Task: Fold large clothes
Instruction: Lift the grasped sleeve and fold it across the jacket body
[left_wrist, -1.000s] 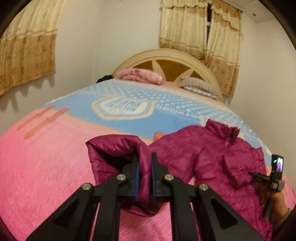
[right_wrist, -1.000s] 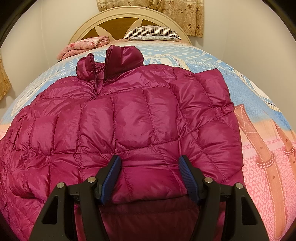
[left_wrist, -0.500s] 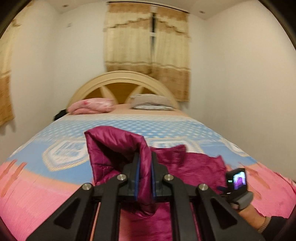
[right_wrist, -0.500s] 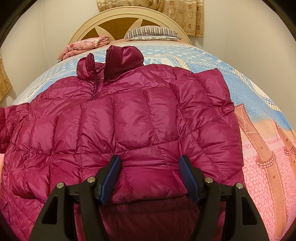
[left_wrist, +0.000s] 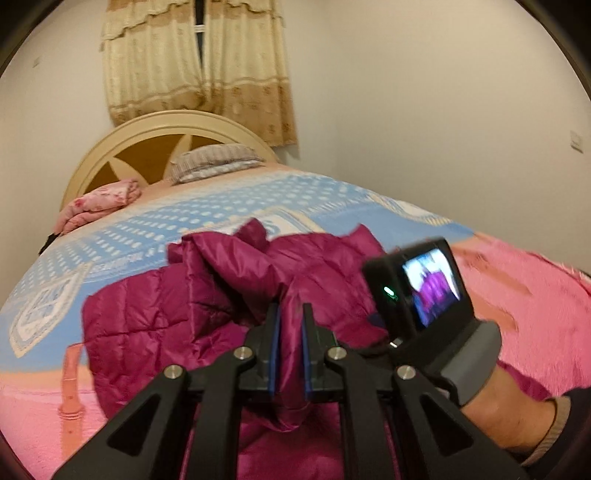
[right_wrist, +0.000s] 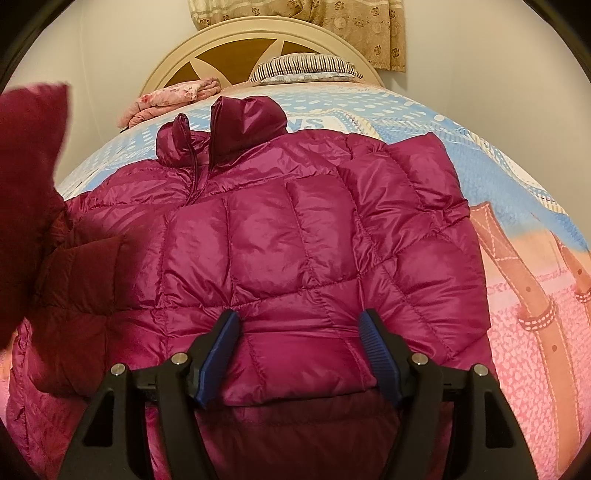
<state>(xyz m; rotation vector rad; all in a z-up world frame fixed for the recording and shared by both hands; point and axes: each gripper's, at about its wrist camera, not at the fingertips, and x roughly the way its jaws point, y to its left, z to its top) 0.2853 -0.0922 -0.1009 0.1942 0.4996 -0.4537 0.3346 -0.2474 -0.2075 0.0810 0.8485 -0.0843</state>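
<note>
My left fingers (left_wrist: 290, 350) are clamped on a bunch of the jacket's (right_wrist: 306, 236) sleeve (left_wrist: 291, 314), carried over the body w/ the rest trailing ahead of them. Right fingers (right_wrist: 301, 350) are spread wide, grip nothing, resting on the hem. Jacket lies flat on the bed (right_wrist: 517, 206), collar at the far end. Risks, imo: slick puffy nylon could slip my pinch; sleeve may land bunched; body could drag if my right side doesn't pin it.

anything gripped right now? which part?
The left hand-held gripper is shut on the purple jacket, pinching a sleeve end lifted off the bed. The right hand-held gripper is open over the jacket, holding nothing.
</note>
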